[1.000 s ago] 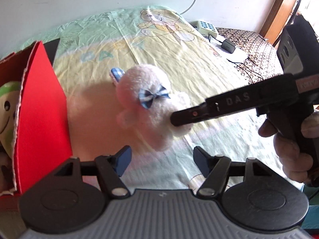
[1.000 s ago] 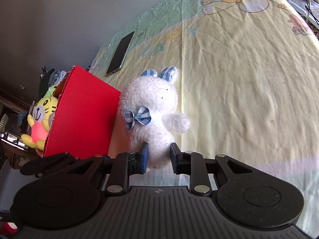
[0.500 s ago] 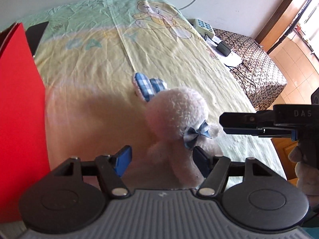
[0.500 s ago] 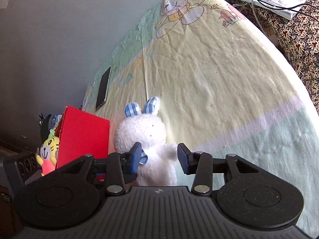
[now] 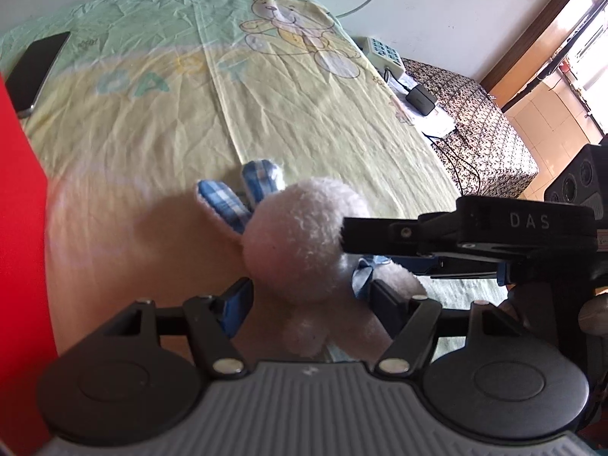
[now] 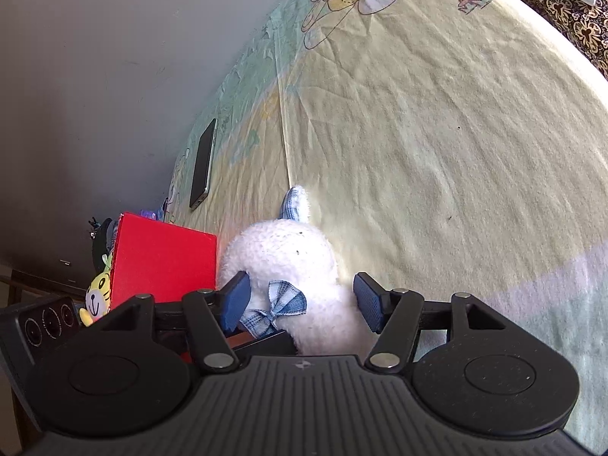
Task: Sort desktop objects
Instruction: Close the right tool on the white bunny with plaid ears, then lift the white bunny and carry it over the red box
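Observation:
A white plush rabbit (image 5: 300,239) with blue plaid ears and a blue bow lies on the yellow-green bedsheet (image 5: 159,133). My left gripper (image 5: 309,304) is open, with one finger on each side of the rabbit's body. My right gripper (image 5: 353,254) reaches in from the right at the rabbit's neck. In the right wrist view the rabbit (image 6: 281,258) sits between the wide-open fingers of my right gripper (image 6: 302,302), level with its bow. I cannot tell whether any pad touches the plush. The red box (image 6: 163,258) stands just left of the rabbit.
A yellow tiger plush (image 6: 97,298) shows at the red box's (image 5: 19,247) far side. A dark phone (image 5: 36,64) lies on the sheet near the wall. A power strip (image 5: 382,51) and an adapter (image 5: 420,98) sit on a patterned surface at the right. A hand (image 5: 592,315) holds the right gripper.
My right gripper was shut on the rabbit's lower end and has opened wide around its body. My left gripper has moved in until the rabbit sits between its fingers.

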`<state>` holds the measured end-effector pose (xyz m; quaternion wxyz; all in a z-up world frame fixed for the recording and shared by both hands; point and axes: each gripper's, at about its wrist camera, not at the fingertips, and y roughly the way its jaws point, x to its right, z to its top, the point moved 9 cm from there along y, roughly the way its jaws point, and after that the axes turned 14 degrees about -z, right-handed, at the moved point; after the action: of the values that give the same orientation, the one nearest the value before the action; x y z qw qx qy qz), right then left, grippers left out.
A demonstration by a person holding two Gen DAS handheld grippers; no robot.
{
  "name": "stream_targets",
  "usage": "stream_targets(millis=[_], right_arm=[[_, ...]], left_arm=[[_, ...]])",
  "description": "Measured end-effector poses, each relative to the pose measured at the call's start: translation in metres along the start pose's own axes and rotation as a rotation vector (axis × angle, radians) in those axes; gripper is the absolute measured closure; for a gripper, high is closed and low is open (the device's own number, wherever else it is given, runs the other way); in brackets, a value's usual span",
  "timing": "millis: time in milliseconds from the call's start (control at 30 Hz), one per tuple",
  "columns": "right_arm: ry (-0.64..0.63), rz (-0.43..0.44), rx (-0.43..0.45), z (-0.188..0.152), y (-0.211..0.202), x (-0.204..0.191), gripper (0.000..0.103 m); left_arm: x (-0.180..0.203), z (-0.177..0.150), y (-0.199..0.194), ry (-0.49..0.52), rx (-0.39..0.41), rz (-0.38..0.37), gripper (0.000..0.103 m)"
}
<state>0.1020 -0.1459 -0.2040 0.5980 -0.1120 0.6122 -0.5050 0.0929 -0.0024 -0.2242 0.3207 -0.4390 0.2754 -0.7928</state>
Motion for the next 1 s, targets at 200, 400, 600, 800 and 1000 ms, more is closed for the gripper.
stream_targets(millis=[200, 400, 600, 800, 1000], right_arm=[[0.012, 0.009, -0.031, -0.014, -0.014, 0.009, 0.048], [0.057, 0.01, -0.058, -0.033, -0.029, 0.017, 0.052], [0.076, 0.046, -0.023, -0.043, -0.048, 0.008, 0.066], [0.063, -0.005, 0.007, -0.052, -0.05, 0.007, 0.063], [0.0, -0.083, 0.023, -0.069, -0.044, 0.006, 0.046]], left_arm=[[0.02, 0.001, 0.004, 0.088, -0.019, 0.018, 0.038], [0.041, -0.012, 0.004, 0.167, -0.045, 0.024, 0.04], [0.063, -0.021, -0.012, 0.251, -0.031, 0.035, 0.04], [0.062, -0.032, -0.023, 0.238, -0.019, 0.038, 0.04], [0.056, -0.056, -0.02, 0.212, -0.045, 0.042, 0.039]])
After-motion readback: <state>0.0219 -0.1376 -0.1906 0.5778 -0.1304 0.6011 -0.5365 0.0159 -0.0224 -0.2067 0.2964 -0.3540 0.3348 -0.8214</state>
